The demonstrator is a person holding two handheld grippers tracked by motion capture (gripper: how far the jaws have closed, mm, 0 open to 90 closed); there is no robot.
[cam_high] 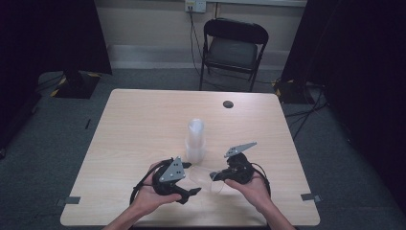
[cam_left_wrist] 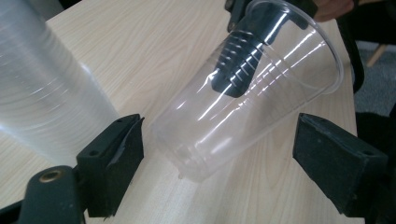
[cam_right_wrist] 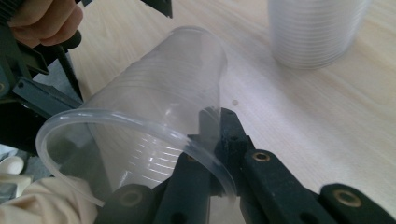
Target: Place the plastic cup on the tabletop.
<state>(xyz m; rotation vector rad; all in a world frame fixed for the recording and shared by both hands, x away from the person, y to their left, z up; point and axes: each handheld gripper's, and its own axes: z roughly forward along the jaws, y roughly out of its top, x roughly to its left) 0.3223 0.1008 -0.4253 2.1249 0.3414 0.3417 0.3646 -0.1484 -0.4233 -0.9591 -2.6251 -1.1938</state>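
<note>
A single clear plastic cup (cam_high: 207,178) lies tilted just above the table's front edge. My right gripper (cam_high: 214,176) is shut on its rim, one jaw inside the cup and one outside; the right gripper view shows the pinch (cam_right_wrist: 217,126) on the cup's wall (cam_right_wrist: 154,107). My left gripper (cam_high: 194,178) is open. In its own view the pads (cam_left_wrist: 112,158) stand on either side of the cup's base (cam_left_wrist: 187,154) without touching it. A stack of clear cups (cam_high: 195,141) stands upright just behind both grippers and fills the left side (cam_left_wrist: 42,93) of the left gripper view.
The light wooden table (cam_high: 143,120) has a small black round cap (cam_high: 228,104) near its far edge. A black folding chair (cam_high: 232,48) stands behind the table. Dark curtains hang on both sides, with cables on the floor at the right.
</note>
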